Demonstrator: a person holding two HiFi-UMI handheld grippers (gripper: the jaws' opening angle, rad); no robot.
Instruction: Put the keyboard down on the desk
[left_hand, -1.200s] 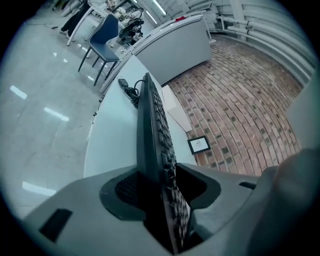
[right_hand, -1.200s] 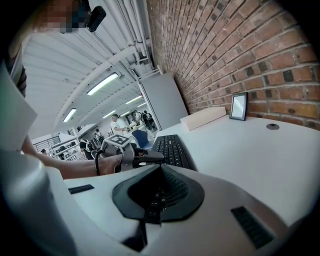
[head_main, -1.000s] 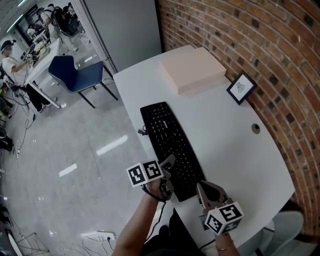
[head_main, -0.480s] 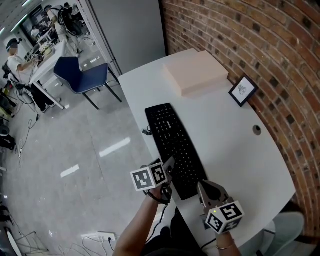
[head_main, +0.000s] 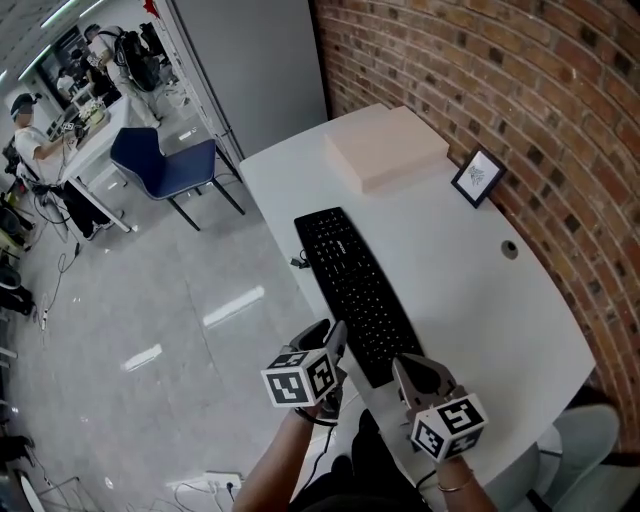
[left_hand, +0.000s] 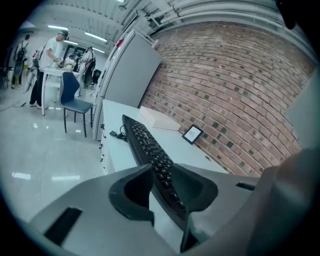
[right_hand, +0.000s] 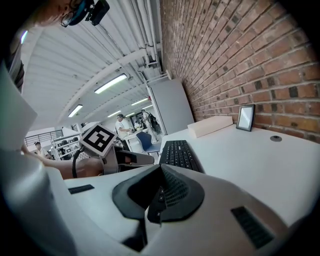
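The left gripper (head_main: 330, 336), jaws just narrowing yet loose around the keyboard (head_main: 355, 290) on the surface (head_main: 470, 290), is covering its near end, while the right gripper (head_main: 405, 368) is hovering closed.

Red brick wall (head_main: 520, 90) off right of the fingers (head_main: 334, 340), shiny grey floor (head_main: 150, 300) on their left, blue chair (head_main: 165, 165) and tall grey cabinet (head_main: 250, 60) way ahead, strip lights (right_hand: 110, 83) overhead.

black keyboard (head_main: 355, 290); white desk (head_main: 460, 290); red-brown brick wall (head_main: 520, 80); blue chair (head_main: 180, 165); beige box (head_main: 385, 150)
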